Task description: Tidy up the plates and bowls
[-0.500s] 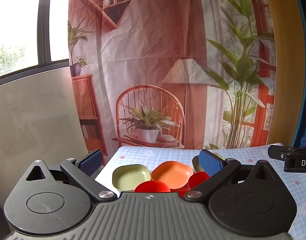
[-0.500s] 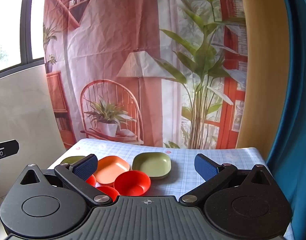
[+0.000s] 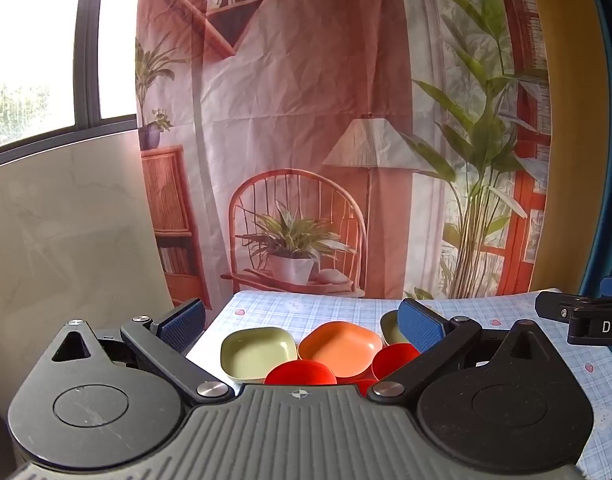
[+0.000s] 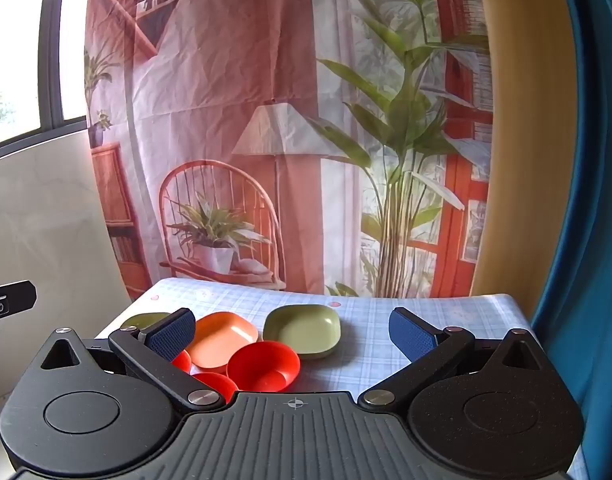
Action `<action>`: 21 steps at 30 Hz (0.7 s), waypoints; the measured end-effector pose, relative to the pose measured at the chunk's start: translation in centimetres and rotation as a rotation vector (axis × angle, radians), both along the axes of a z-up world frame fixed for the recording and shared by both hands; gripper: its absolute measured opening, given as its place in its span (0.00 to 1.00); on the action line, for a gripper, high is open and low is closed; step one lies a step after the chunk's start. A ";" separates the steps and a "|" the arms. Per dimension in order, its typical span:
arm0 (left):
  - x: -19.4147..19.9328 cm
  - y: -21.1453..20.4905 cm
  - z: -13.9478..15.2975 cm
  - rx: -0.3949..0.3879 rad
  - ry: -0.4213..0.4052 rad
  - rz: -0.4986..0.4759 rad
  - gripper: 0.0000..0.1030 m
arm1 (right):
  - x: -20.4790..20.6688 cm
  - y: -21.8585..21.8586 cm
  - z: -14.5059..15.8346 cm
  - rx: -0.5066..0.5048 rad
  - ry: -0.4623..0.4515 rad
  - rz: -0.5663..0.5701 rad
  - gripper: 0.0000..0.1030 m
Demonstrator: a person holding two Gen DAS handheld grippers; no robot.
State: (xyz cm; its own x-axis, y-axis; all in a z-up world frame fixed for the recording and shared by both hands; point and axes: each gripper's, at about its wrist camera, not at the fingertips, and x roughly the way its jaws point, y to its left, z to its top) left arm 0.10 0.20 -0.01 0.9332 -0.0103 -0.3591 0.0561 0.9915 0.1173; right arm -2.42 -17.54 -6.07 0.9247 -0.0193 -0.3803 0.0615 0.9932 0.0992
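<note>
**Both grippers wide and empty above the dishes**

I see my left gripper (image 3: 302,322) spread wide, nothing between its pads, short of the cluster on the checked tablecloth (image 3: 326,308). My right gripper (image 4: 292,330) is equally wide and empty. An orange plate (image 4: 222,334) sits between two green plates (image 4: 304,330), with red bowls (image 4: 264,366) crowded just in front, touching it
</note>
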 end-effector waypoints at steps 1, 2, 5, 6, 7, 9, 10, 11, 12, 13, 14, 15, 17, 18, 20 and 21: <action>0.0 0.0 0.0 0.000 -0.002 0.001 1.00 | 0.0 0.0 0.0 0.000 0.000 0.000 1.00; -0.1 -0.1 0.0 -0.001 -0.003 0.001 1.00 | 0.0 0.0 0.0 0.000 0.000 0.000 1.00; -0.1 -0.1 0.1 -0.004 -0.004 0.005 1.00 | -0.1 0.1 0.0 0.001 0.000 0.000 1.00; -0.1 -0.1 0.1 -0.004 -0.005 0.006 1.00 | -0.1 0.0 0.0 0.001 0.000 -0.001 1.00; -0.1 0.0 0.1 -0.006 -0.005 0.007 1.00 | -0.1 0.0 0.0 0.001 0.000 -0.001 1.00; -0.1 0.0 0.1 -0.009 -0.005 0.008 1.00 | -0.1 0.0 0.0 0.001 0.000 0.000 1.00; -0.1 0.1 0.2 -0.012 -0.004 0.007 1.00 | -0.1 0.0 0.0 0.001 0.000 0.000 1.00; -0.1 0.1 0.2 -0.013 -0.004 0.006 1.00 | -0.1 0.0 0.0 0.001 0.000 -0.001 1.00; -0.2 0.1 0.2 -0.013 -0.005 0.007 1.00 | 0.0 0.0 0.0 0.001 0.000 -0.001 1.00; -0.1 0.1 0.2 -0.012 -0.006 0.007 1.00 | 0.0 0.0 0.0 0.001 0.000 -0.001 1.00; -0.1 0.0 0.2 -0.011 -0.006 0.007 1.00 | -0.1 -0.1 0.1 0.002 0.001 0.000 1.00; -0.2 0.0 0.2 -0.011 -0.006 0.006 1.00 | 0.0 -0.1 0.1 0.002 0.001 0.000 1.00; -0.1 0.1 0.2 -0.010 -0.006 0.006 1.00 | 0.0 -0.1 0.1 0.002 0.001 -0.001 1.00; -0.1 0.1 0.2 -0.011 -0.006 0.006 1.00 | -0.1 -0.1 0.1 0.002 0.001 0.000 1.00; -0.2 0.2 0.2 -0.013 -0.006 0.007 1.00 | -0.1 -0.1 0.2 0.002 0.001 -0.001 1.00; -0.2 0.2 0.3 -0.014 -0.007 0.008 1.00 | -0.1 -0.1 0.2 0.002 0.000 -0.001 1.00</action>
State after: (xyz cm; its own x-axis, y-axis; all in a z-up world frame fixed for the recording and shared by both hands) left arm -0.08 0.38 0.24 0.9359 -0.0075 -0.3523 0.0472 0.9934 0.1042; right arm -2.52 -17.68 -5.89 0.9246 -0.0194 -0.3805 0.0623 0.9930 0.1007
